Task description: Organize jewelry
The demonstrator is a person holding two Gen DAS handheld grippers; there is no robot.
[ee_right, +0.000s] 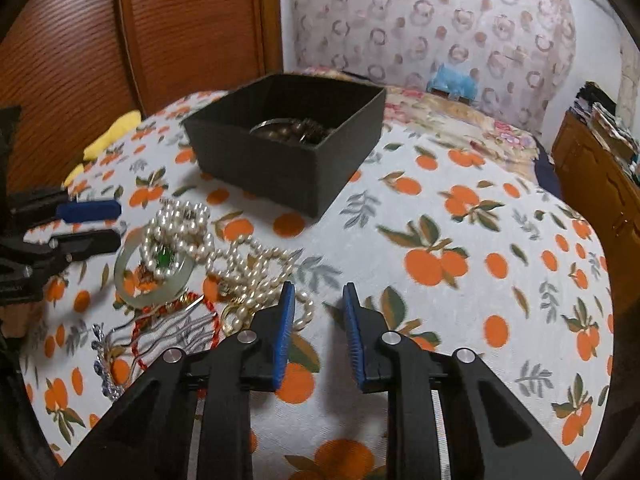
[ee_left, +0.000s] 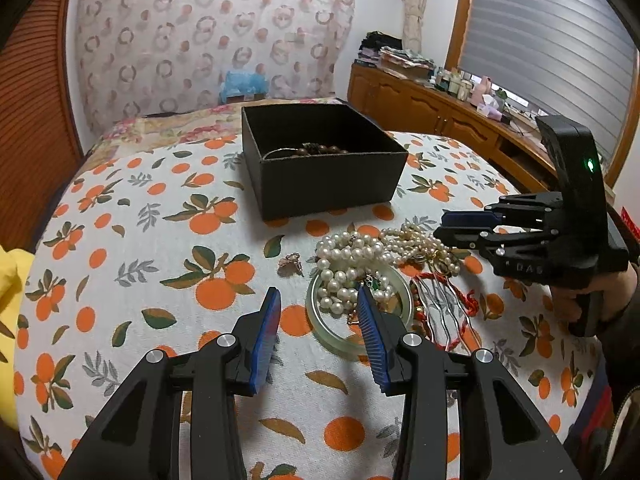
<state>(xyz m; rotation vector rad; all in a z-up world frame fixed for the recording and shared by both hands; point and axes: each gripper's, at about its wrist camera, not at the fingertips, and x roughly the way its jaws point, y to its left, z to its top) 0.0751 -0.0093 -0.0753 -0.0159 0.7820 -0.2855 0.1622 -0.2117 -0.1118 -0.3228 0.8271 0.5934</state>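
1. Orange-printed cloth [ee_left: 160, 216] covers the bench; left tool [ee_left: 318, 300] gapes empty beside the pearl heap [ee_left: 352, 264] and jade bangle [ee_left: 320, 328], black box [ee_left: 320, 184] behind.
2. Right tool [ee_right: 319, 294] hangs spread, empty, just right of the pearls.

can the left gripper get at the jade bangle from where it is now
Probably yes. The left gripper is open and hovers right by the jade bangle, whose near rim lies bare. The pearl necklaces drape over its far side, so they may drag along.

Ring-patterned curtain [ee_left: 208, 36], wooden cabinet [ee_left: 424, 104] beneath a blinded window [ee_left: 548, 40].
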